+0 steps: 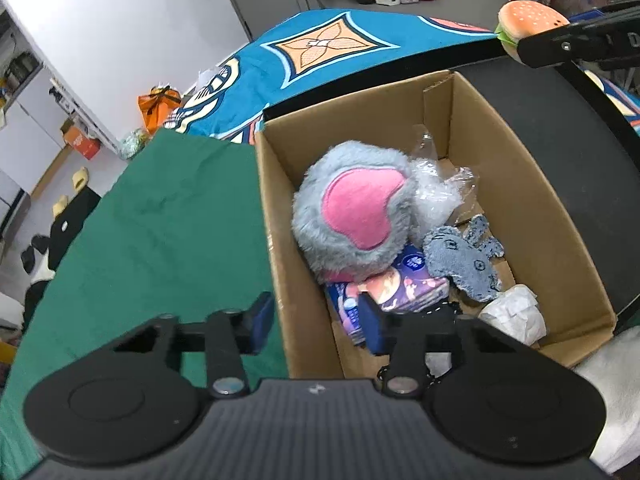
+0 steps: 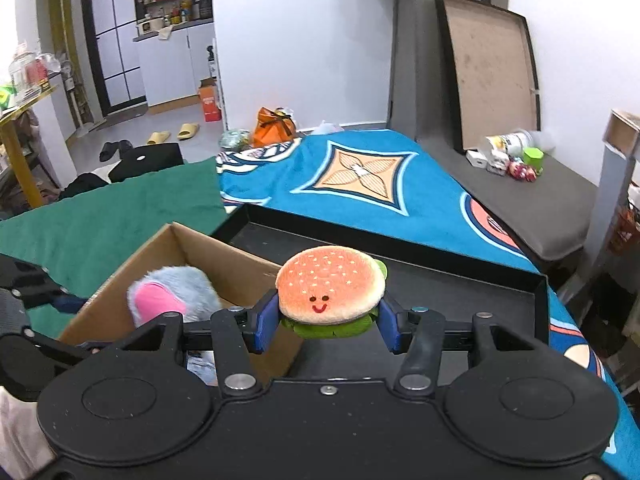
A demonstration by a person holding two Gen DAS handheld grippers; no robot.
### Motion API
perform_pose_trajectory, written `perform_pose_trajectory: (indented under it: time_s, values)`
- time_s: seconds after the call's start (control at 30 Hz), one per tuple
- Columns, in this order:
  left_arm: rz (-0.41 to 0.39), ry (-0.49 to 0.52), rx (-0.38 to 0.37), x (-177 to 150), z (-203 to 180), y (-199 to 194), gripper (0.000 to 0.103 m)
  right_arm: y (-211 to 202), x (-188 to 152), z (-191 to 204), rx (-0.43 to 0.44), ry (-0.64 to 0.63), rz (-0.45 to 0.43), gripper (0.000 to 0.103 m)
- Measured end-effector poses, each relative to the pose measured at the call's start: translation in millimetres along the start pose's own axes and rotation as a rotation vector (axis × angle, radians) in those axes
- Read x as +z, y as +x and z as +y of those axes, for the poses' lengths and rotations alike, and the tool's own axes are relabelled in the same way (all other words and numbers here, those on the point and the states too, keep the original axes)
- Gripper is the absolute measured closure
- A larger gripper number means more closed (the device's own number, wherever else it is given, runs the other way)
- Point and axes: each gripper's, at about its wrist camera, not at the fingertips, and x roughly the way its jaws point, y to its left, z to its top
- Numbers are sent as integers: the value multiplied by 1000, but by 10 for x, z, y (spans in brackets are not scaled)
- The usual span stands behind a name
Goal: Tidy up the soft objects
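My right gripper (image 2: 328,326) is shut on a plush hamburger (image 2: 331,291) with a smiling face, held above the black tray beside the cardboard box (image 2: 236,276). The hamburger also shows in the left wrist view (image 1: 528,26) at the top right. My left gripper (image 1: 316,320) is open and empty, straddling the box's near left wall (image 1: 276,240). In the box lie a grey and pink plush (image 1: 360,212), a blue denim toy (image 1: 468,256), a purple packet (image 1: 396,288), crumpled plastic (image 1: 448,188) and white paper (image 1: 516,316).
The box stands on a black tray (image 2: 460,292) on a bed with a green cloth (image 1: 160,224) and a blue patterned blanket (image 2: 360,176). Small items (image 2: 508,156) sit on a grey ledge at the right. Slippers and bags lie on the floor beyond.
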Motion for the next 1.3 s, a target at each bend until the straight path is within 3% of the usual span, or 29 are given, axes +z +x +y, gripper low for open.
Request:
perform_pose_trajectory:
  time_s: [0.3, 0.63, 0.7, 0.83, 1.3]
  values:
    - [-7, -108, -87, -132, 212, 42, 92, -49, 86, 385, 54, -40, 21, 53]
    - [-28, -162, -150, -193, 321, 22, 92, -22, 61, 747, 71, -100, 68, 51]
    - [-32, -167, -156, -209, 339, 23, 92, -28, 44, 774, 75, -95, 79, 46]
    - [-37, -178, -166, -214, 370, 17, 92, -54, -13, 816, 40, -133, 86, 20]
    - [-58, -159, -147, -172, 336, -148, 88, -290, 9, 768, 37, -74, 100, 19]
